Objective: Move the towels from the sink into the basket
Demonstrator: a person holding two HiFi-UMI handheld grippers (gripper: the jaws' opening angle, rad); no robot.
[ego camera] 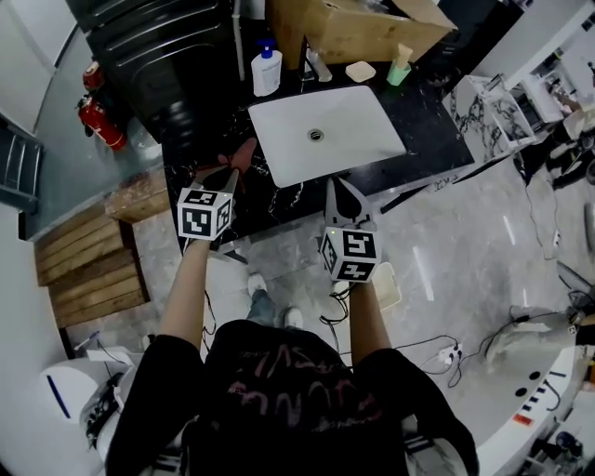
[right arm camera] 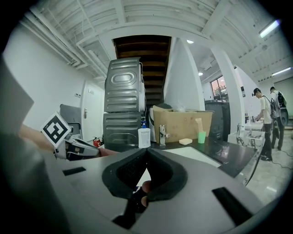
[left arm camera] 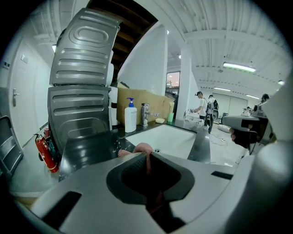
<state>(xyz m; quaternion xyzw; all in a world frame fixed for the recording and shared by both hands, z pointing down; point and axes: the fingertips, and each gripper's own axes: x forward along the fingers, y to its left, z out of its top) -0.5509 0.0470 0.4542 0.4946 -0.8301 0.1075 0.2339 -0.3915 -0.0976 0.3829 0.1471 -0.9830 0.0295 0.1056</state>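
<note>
My left gripper [ego camera: 231, 171] is over the black counter just left of the white sink [ego camera: 358, 149], shut on a pinkish-red towel [ego camera: 244, 152]. In the left gripper view the towel [left arm camera: 141, 148] bulges out past the closed jaws. The basin holds only its drain. My right gripper [ego camera: 337, 184] hangs at the counter's front edge below the sink, shut, with nothing between its jaws. In the right gripper view [right arm camera: 146, 150] it points level toward the counter. I cannot pick out a basket with certainty.
A soap bottle [ego camera: 267, 70], faucet [ego camera: 318, 65], soap bar [ego camera: 361, 71], green cup [ego camera: 398, 72] and cardboard box [ego camera: 353, 28] line the back of the counter. Dark machines [ego camera: 158, 46] stand at left, near a fire extinguisher [ego camera: 102, 121] and wooden pallets [ego camera: 88, 270]. A cream container [ego camera: 387, 284] sits on the floor.
</note>
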